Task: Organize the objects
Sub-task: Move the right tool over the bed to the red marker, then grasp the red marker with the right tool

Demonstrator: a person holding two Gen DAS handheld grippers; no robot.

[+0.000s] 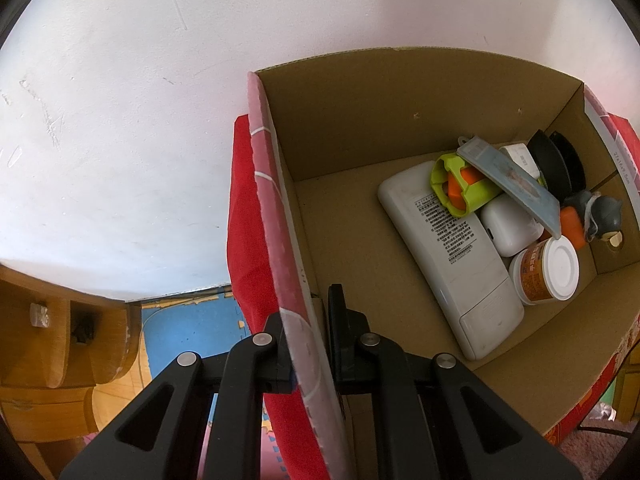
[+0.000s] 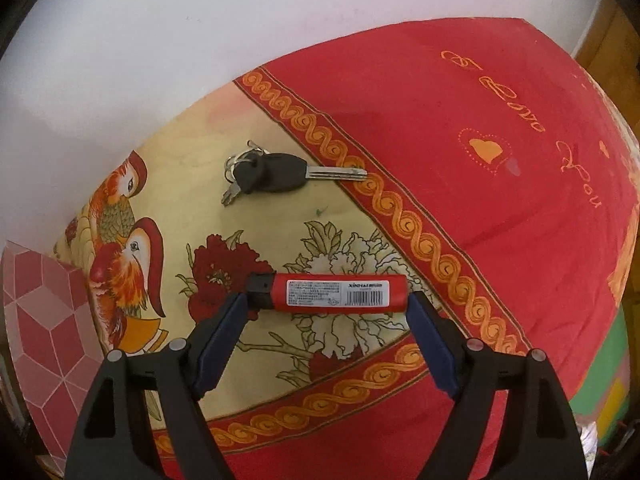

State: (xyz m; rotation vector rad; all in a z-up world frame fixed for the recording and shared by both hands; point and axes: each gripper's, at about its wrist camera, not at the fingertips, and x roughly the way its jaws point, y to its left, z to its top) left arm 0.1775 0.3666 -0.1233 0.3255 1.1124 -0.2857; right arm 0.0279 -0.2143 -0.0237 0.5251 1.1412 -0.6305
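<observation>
Red lighter between my spread fingers

My right gripper brackets the lighter (black cap, white barcode label); my left gripper pinches the cardboard box wall.

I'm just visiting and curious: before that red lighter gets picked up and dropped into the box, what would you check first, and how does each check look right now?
1. Right hand-held gripper open around the red lighter: ok, one finger at each end.
2. Lighter firmly gripped: not ok, the jaws are not yet shut on it.
3. Keys apart from the lighter: ok.
4. Left hand-held gripper clamped on the cardboard box's wall: ok.
5. Free floor inside the box: ok, the remote control and other items sit on one side.
6. Box resting flat: cannot tell.
</observation>
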